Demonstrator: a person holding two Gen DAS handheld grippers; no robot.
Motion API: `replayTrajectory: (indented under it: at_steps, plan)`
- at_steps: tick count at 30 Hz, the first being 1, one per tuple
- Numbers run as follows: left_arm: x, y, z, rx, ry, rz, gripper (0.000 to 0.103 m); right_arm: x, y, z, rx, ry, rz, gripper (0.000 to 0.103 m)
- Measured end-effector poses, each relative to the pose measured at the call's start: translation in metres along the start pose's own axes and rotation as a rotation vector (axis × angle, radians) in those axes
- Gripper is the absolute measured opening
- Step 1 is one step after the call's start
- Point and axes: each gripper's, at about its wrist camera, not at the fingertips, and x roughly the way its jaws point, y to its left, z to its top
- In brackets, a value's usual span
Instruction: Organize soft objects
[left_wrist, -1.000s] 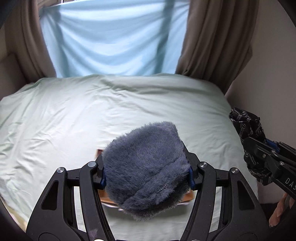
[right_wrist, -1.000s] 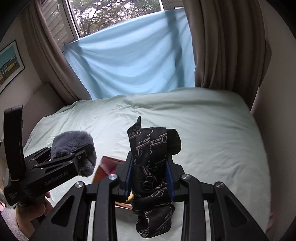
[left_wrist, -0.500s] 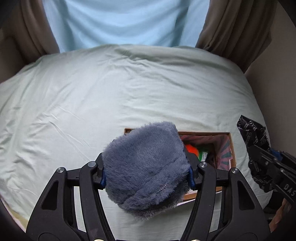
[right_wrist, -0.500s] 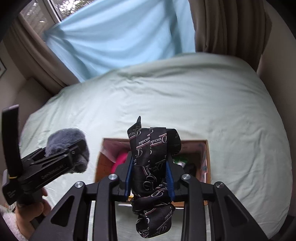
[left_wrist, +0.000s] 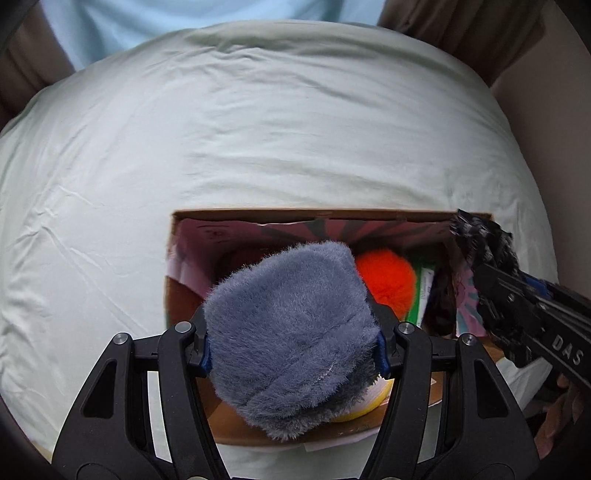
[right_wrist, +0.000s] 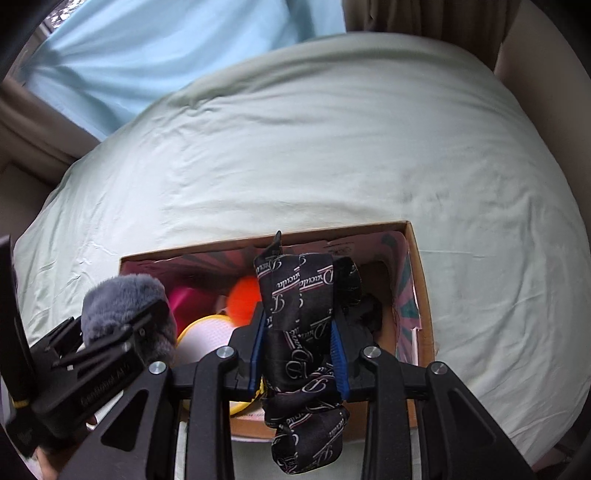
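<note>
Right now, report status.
Left tool clamps grey fluffy bundle. Right tool clamps black printed cloth. Both over open box. Nothing blocking.

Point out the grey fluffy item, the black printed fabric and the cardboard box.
grey fluffy item (left_wrist: 291, 332), left wrist view, middle of its fur.
black printed fabric (right_wrist: 295, 314), right wrist view, lettered front.
cardboard box (right_wrist: 419, 280), right wrist view, right wall.

2 hand-held grippers (left_wrist: 293, 354) (right_wrist: 299, 345), 1 cardboard box (left_wrist: 295, 213), 1 grey fluffy item (left_wrist: 291, 332), 1 black printed cloth (right_wrist: 301, 332), 1 orange pom-pom (left_wrist: 388, 277).
</note>
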Motion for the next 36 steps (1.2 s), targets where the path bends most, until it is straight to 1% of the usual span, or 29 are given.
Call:
replayTrajectory:
  at_steps: [1, 2, 3, 4, 5, 6, 7, 8, 11, 15, 18, 24, 26, 27, 31, 33, 36]
  plan:
    - [0.002, -0.002, 0.001, 0.014, 0.007, -0.022, 0.070, 0.004, -0.003, 0.003, 0.016, 0.008, 0.012, 0.028]
    - [0.004, -0.003, 0.002, 0.029, 0.013, -0.039, 0.081, 0.009, -0.005, 0.006, 0.030, 0.026, 0.025, 0.031]
    - [0.005, -0.007, 0.002, 0.058, 0.023, -0.029, 0.087, 0.014, -0.007, 0.009, 0.046, 0.044, 0.037, 0.035]
    - [0.004, -0.010, 0.002, 0.082, 0.028, -0.007, 0.098, 0.018, -0.008, 0.012, 0.059, 0.059, 0.055, 0.042]
    - [0.004, -0.012, 0.001, 0.104, 0.031, 0.015, 0.103, 0.022, -0.010, 0.015, 0.072, 0.069, 0.073, 0.059]
    - [0.003, -0.012, -0.001, 0.123, 0.032, 0.027, 0.103, 0.023, -0.012, 0.016, 0.090, 0.076, 0.083, 0.082]
    - [0.001, -0.014, -0.002, 0.133, 0.033, 0.029, 0.103, 0.024, -0.014, 0.018, 0.108, 0.086, 0.080, 0.095]
    - [0.000, -0.013, -0.003, 0.138, 0.035, 0.025, 0.103, 0.025, -0.015, 0.018, 0.117, 0.088, 0.074, 0.103]
    - [0.000, -0.009, -0.010, 0.140, 0.058, 0.011, 0.103, 0.020, -0.020, 0.015, 0.133, 0.070, 0.056, 0.103]
    - [-0.004, -0.003, -0.015, 0.139, 0.064, 0.004, 0.103, 0.015, -0.023, 0.011, 0.143, 0.063, 0.047, 0.103]
    - [-0.009, -0.003, -0.015, 0.142, 0.058, 0.000, 0.103, 0.008, -0.023, 0.008, 0.134, 0.053, 0.042, 0.103]
    - [-0.039, -0.006, -0.014, 0.132, 0.023, 0.019, 0.103, -0.020, -0.016, 0.006, 0.094, 0.030, 0.065, 0.103]
    - [-0.058, -0.008, -0.014, 0.118, 0.011, 0.036, 0.103, -0.040, -0.012, 0.005, 0.065, 0.019, 0.076, 0.103]
    - [-0.071, -0.010, -0.015, 0.110, -0.009, 0.043, 0.103, -0.052, -0.011, 0.004, 0.049, 0.001, 0.077, 0.103]
    - [-0.121, -0.017, -0.019, 0.069, -0.056, 0.047, 0.103, -0.106, -0.009, -0.001, -0.027, -0.043, 0.090, 0.103]
    - [-0.154, -0.022, -0.024, 0.048, -0.098, 0.054, 0.103, -0.133, -0.009, -0.003, -0.066, -0.065, 0.090, 0.103]
    - [-0.201, -0.030, -0.030, 0.024, -0.171, 0.050, 0.103, -0.187, -0.009, -0.010, -0.113, -0.140, 0.092, 0.103]
